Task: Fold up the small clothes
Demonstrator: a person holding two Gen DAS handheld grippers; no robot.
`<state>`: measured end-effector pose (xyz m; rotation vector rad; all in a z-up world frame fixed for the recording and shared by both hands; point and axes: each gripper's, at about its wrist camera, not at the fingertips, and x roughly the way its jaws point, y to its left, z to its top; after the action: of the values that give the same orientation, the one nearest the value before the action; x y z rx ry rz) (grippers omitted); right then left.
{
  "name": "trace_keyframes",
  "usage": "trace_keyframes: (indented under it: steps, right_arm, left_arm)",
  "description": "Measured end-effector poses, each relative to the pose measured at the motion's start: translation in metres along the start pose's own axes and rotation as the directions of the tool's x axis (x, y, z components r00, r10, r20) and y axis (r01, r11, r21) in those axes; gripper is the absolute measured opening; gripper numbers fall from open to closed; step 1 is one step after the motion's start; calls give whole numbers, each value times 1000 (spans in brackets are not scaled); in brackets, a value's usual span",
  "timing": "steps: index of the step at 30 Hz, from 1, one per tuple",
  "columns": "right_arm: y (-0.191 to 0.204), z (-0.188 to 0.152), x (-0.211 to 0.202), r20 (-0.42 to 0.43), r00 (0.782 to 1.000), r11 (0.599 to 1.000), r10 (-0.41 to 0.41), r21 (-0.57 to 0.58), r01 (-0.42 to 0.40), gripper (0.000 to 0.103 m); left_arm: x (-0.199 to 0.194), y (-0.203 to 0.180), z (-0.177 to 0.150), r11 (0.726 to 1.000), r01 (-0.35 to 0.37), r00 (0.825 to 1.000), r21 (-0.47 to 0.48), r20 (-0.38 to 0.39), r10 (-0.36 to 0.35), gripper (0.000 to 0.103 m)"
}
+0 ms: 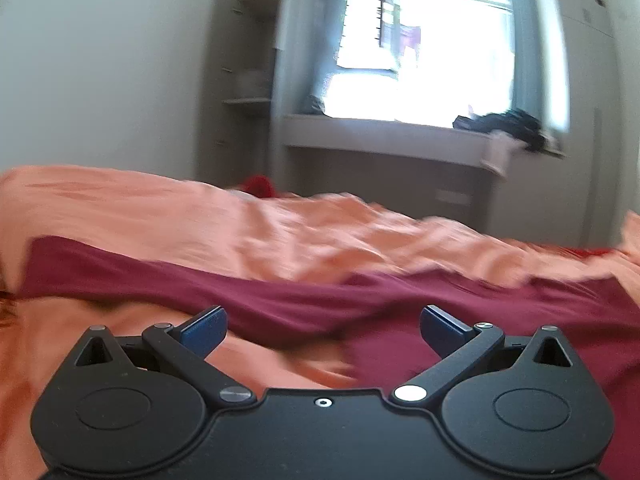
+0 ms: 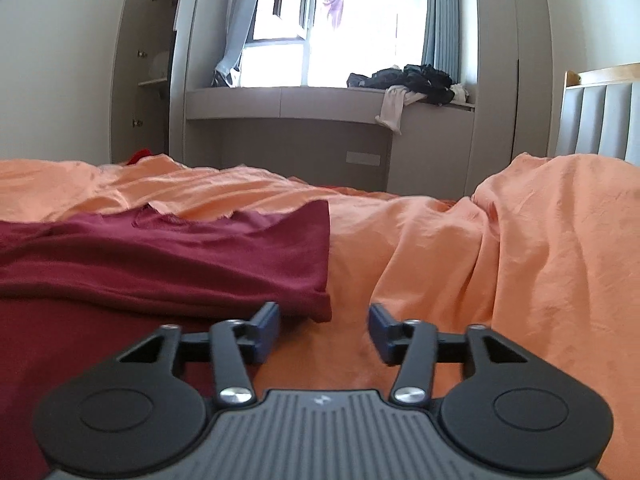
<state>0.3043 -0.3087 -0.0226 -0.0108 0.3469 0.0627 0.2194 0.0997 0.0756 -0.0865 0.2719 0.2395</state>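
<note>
A dark red garment [image 1: 304, 304] lies spread flat on an orange bedsheet [image 1: 160, 208]. My left gripper [image 1: 323, 330] is open and empty, low over the garment's near edge, with blue fingertips [image 1: 202, 332] wide apart. In the right wrist view the same garment [image 2: 168, 256] lies to the left, its right hem corner [image 2: 320, 304] just ahead of my left finger. My right gripper [image 2: 324, 330] is open and empty, low over the orange sheet [image 2: 440, 248] beside that corner.
The sheet is bunched into a high fold [image 2: 560, 216] at the right. Beyond the bed stand a window bench [image 2: 320, 102] with a pile of dark clothes [image 2: 416, 78], an open cupboard [image 2: 148, 72] and a padded headboard [image 2: 600, 116].
</note>
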Motion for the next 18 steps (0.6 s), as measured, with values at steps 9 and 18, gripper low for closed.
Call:
trace_keyframes:
  steps: [9,18]
  right_arm:
    - [26,9,-24,108,982,987,157,1,-158,103]
    - [60,-4,-22,74,957,959,282,-52,-278,103]
  left_arm:
    - [29,140,30,936,-237,968,-262,-140,206,103]
    - [60,228,9,782,-367,928,-503,-255,272,102]
